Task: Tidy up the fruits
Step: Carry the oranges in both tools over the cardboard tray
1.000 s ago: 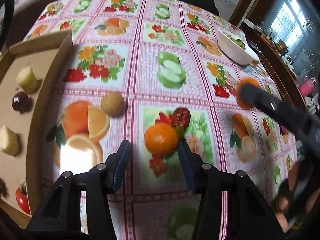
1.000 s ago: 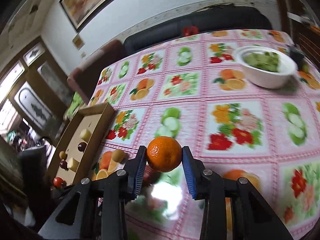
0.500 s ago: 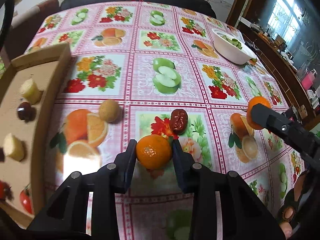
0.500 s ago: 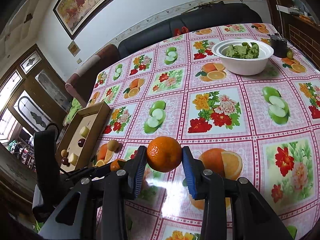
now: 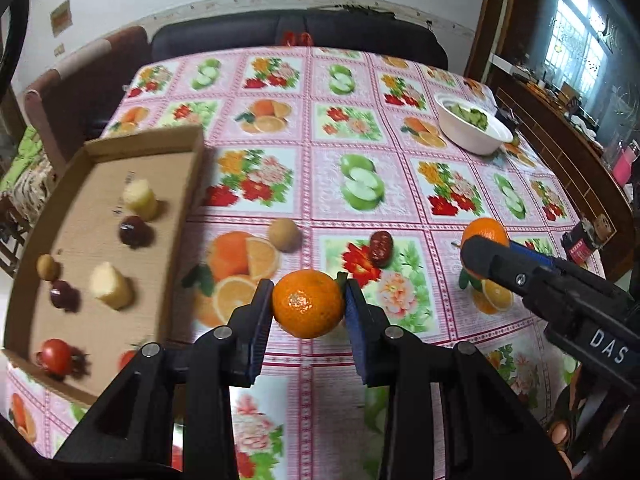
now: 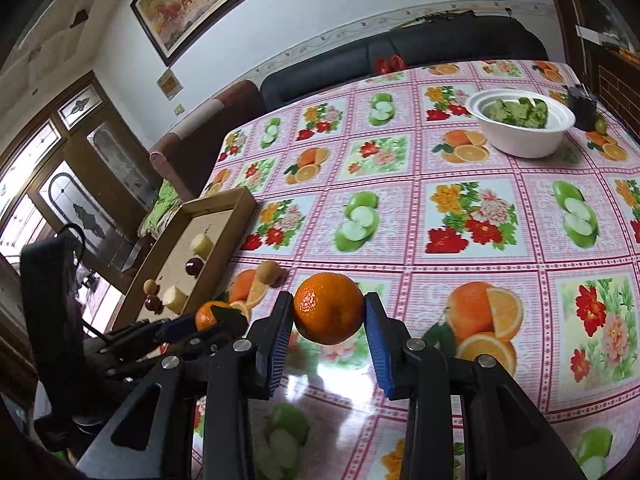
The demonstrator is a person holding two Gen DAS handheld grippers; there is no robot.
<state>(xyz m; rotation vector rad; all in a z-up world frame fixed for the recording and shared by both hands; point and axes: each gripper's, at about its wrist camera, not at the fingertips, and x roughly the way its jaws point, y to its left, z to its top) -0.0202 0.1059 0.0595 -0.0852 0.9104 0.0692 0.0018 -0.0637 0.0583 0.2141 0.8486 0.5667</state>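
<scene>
On my left wrist view, the left gripper has its fingers clamped on an orange, pinched at its two sides and held above the tabletop. On the right wrist view, the right gripper grips a second orange the same way, one pad against each side, and it too hangs clear of the cloth.

Ahead of the left fingers and slightly right lies a dark red date on the floral cloth; ahead and slightly left sits a small tan round fruit. Well to the left of those fingers is the cardboard tray, holding two pale yellow chunks, two dark round fruits, a small tan fruit and a red tomato near its closest corner. Far ahead and to the right stands a white bowl with green pieces inside.

From the left view, I see the right gripper to the right of my fingers, its orange showing past its tip. From the right view, I see the left gripper low and to the left of the right fingers, with its orange between them, and the tray beyond it.
</scene>
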